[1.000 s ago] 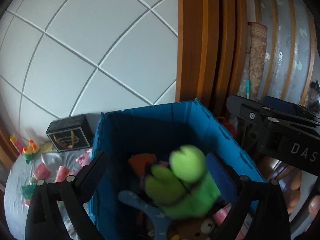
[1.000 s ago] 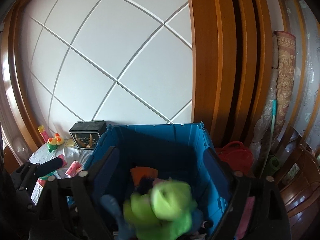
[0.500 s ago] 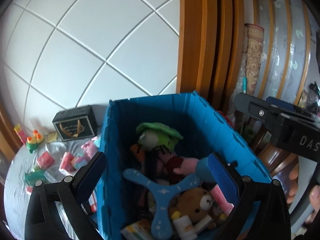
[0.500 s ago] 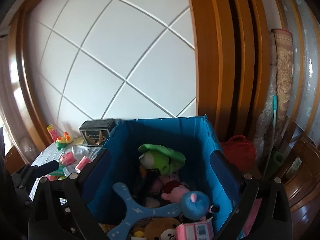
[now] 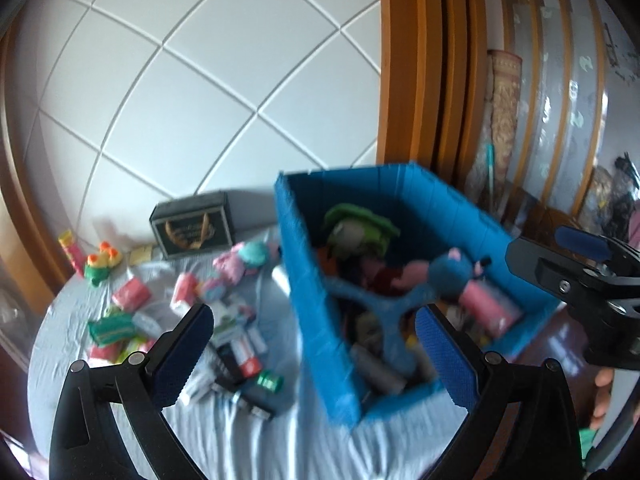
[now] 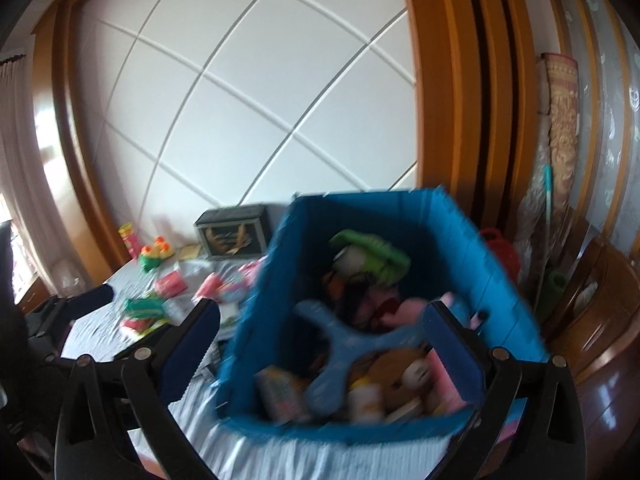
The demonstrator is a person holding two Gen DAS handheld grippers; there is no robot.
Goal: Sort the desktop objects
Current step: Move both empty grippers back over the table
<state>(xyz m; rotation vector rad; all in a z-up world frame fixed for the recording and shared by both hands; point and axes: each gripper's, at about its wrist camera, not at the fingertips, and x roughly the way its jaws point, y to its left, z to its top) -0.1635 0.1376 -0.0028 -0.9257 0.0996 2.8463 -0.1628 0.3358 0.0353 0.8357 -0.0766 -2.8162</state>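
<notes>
Blue bin [image 5: 320, 320] of blurred, seemingly plush toys [image 6: 372, 256]

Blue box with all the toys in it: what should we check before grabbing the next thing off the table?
1. Left gripper empty, fingers apart: ok.
2. Right gripper empty; its fingers have just been opening, with nothing between them: ok.
3. Green plush resting inside the blue box: ok.
4. Loose toys waiting on the grey cloth, such as the red packet: ok.
5. Next toy clearly picked out: cannot tell, both views are blurred.
</notes>
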